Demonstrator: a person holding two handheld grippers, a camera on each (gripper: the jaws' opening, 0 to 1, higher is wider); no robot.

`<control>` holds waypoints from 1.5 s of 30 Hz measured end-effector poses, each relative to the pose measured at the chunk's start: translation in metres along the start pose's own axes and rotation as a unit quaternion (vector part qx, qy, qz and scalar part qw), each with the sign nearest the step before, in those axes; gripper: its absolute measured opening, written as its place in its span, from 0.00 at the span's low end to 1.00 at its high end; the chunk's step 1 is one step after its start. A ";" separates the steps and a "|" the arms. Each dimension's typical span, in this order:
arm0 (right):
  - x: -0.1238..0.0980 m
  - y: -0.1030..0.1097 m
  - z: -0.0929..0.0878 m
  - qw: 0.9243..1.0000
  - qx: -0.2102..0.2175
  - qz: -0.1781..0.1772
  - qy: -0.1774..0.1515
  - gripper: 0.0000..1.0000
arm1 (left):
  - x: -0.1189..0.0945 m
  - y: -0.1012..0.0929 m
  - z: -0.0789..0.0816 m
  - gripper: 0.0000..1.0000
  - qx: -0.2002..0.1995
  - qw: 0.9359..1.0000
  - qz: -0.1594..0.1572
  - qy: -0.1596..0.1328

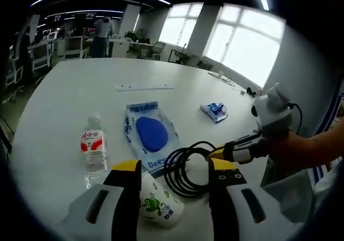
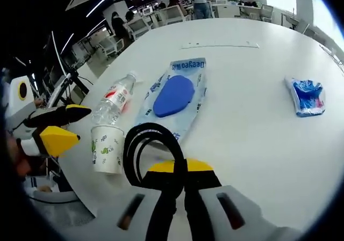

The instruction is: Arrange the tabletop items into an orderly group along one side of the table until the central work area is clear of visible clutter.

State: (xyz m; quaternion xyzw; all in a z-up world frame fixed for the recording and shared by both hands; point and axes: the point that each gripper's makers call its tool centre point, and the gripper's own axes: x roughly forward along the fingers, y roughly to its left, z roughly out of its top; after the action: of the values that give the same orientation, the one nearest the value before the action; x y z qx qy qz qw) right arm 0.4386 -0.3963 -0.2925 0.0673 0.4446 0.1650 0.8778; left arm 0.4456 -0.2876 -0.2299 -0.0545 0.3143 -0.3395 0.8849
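Observation:
My left gripper (image 1: 176,165) is open, and a white paper cup (image 1: 159,204) with green print stands upright just ahead of its jaws, untouched. My right gripper (image 2: 180,168) is shut on a coiled black cable (image 2: 141,144), which rests on the white table (image 2: 247,144). In the left gripper view it comes in from the right (image 1: 224,153), holding the cable (image 1: 183,172). Beyond lie a water bottle (image 1: 94,144), on its side, a clear package with a blue pad (image 1: 149,130) and a small blue packet (image 1: 215,111). The right gripper view shows the cup (image 2: 106,148) beside the left gripper (image 2: 72,125).
A thin white strip (image 1: 144,86) lies farther back on the table. The table's edge runs close beneath both grippers. Chairs, desks and people (image 1: 99,34) stand in the office beyond the far edge, with bright windows (image 1: 242,42) behind.

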 end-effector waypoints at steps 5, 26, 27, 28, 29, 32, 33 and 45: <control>-0.012 0.000 0.011 1.000 0.008 0.007 -0.017 0.01 | 0.009 -0.007 0.002 0.49 0.010 1.000 -0.005 0.011; -0.062 -0.025 0.043 0.995 0.056 0.014 -0.087 0.01 | 0.047 -0.049 0.016 0.42 0.020 0.998 -0.040 0.046; -0.064 -0.027 0.043 0.994 0.059 0.014 -0.089 0.01 | 0.050 -0.053 0.018 0.42 0.022 0.998 -0.044 0.047; -0.067 -0.030 0.043 0.994 0.062 0.014 -0.091 0.01 | 0.052 -0.056 0.020 0.41 0.024 0.998 -0.045 0.047; -0.069 -0.032 0.043 0.993 0.066 0.014 -0.093 0.01 | 0.054 -0.058 0.021 0.39 0.026 0.997 -0.046 0.047; -0.076 -0.042 0.043 0.992 0.073 0.009 -0.101 0.01 | 0.061 -0.069 0.026 0.37 0.030 0.997 -0.052 0.049; -0.078 -0.044 0.042 0.992 0.077 0.009 -0.103 0.01 | 0.063 -0.072 0.026 0.36 0.032 0.997 -0.053 0.050; -0.102 -0.097 0.033 0.986 0.114 -0.017 -0.122 0.01 | 0.103 -0.121 0.029 0.24 0.058 0.993 -0.077 0.070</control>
State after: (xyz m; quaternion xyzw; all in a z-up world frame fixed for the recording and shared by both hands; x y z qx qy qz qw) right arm 0.4313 -0.5223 -0.2211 0.1791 0.3514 0.0889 0.9146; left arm 0.4531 -0.4483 -0.2228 -0.0035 0.3502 -0.4272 0.8336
